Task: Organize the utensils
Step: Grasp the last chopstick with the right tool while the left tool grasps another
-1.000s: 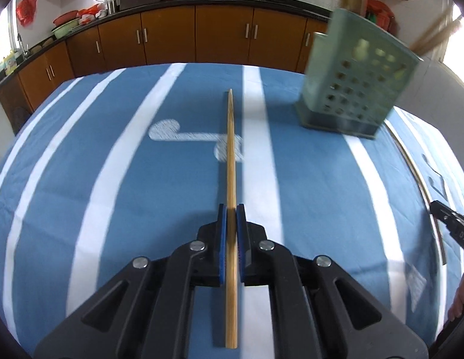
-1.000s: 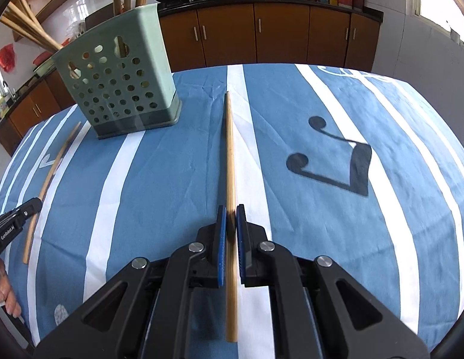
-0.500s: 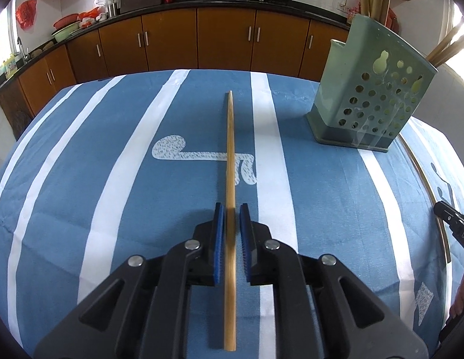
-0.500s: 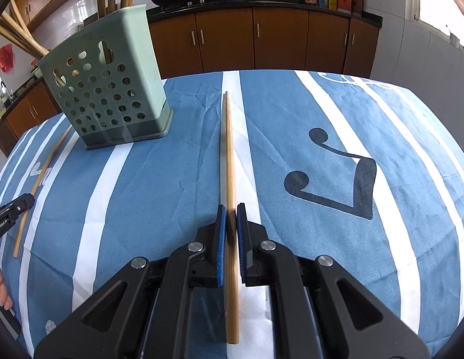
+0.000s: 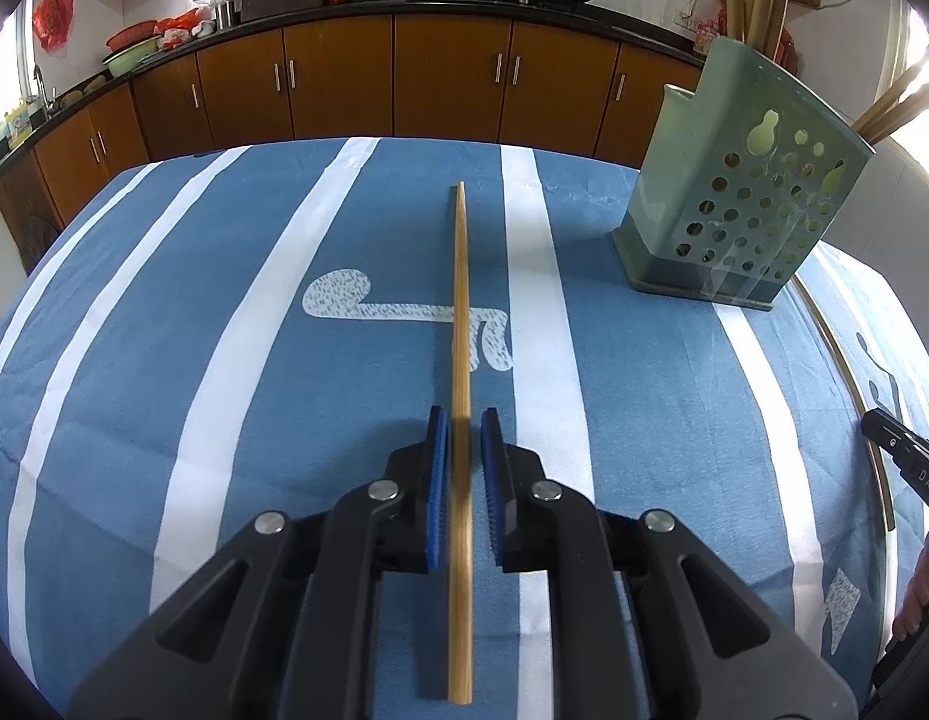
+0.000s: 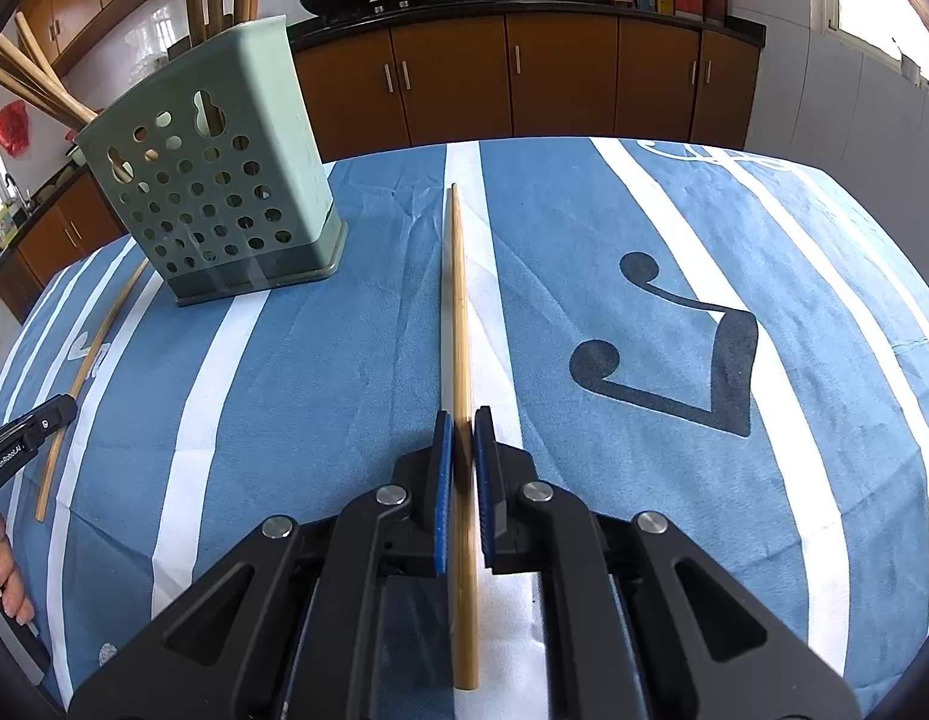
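Note:
In the left wrist view a wooden chopstick (image 5: 460,312) runs between the blue pads of my left gripper (image 5: 462,420); the jaws stand slightly apart with small gaps on both sides of it. In the right wrist view my right gripper (image 6: 462,417) is shut on another wooden chopstick (image 6: 457,300) that points forward over the table. The green perforated utensil holder (image 5: 740,204) stands upright at the far right, with several chopsticks in it. It also shows at the far left in the right wrist view (image 6: 218,192).
A blue and white striped tablecloth (image 5: 164,360) covers the table. A loose chopstick (image 6: 86,372) lies on the cloth left of the holder. Brown kitchen cabinets (image 5: 344,78) run along the far wall behind the table.
The left gripper's jaws have opened a little around their chopstick. Both grippers have drawn back slightly; the holder has come upright. The right gripper stays shut on its chopstick.

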Available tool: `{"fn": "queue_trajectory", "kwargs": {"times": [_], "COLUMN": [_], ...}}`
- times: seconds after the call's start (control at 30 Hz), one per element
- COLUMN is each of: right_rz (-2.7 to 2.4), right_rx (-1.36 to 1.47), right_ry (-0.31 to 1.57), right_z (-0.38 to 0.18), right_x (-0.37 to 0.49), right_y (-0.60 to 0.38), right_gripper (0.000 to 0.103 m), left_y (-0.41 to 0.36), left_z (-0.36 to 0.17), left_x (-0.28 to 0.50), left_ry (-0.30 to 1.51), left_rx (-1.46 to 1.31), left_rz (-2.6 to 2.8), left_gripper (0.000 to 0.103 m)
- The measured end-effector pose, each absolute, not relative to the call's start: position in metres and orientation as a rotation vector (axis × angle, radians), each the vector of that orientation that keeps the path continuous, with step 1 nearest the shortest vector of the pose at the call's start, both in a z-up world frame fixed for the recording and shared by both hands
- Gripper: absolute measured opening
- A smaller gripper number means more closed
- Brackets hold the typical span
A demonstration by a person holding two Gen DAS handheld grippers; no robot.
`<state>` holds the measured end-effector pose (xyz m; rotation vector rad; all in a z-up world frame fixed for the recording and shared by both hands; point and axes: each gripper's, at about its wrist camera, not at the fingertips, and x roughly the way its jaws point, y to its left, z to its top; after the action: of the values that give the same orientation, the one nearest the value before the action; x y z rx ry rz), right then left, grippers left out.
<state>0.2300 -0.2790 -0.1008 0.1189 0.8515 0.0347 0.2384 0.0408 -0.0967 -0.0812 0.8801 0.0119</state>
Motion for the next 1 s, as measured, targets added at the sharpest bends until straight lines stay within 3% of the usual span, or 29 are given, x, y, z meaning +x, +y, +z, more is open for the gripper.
{"fn": "queue_trajectory", "kwargs": {"times": [1.0], "right_rz": [0.03], "right_rx": [0.112], "right_ry": [0.853], "right_z": [-0.1], "right_x": [0.227], "right_y": [-0.278], "right_gripper": [0.009], "left_y": [0.037], "left_z": [-0.097], "left_x": [0.215], "left_ry": [0.882], "left_rx": [-0.063], "left_rz": [-0.004], "left_gripper": [0.019]}}
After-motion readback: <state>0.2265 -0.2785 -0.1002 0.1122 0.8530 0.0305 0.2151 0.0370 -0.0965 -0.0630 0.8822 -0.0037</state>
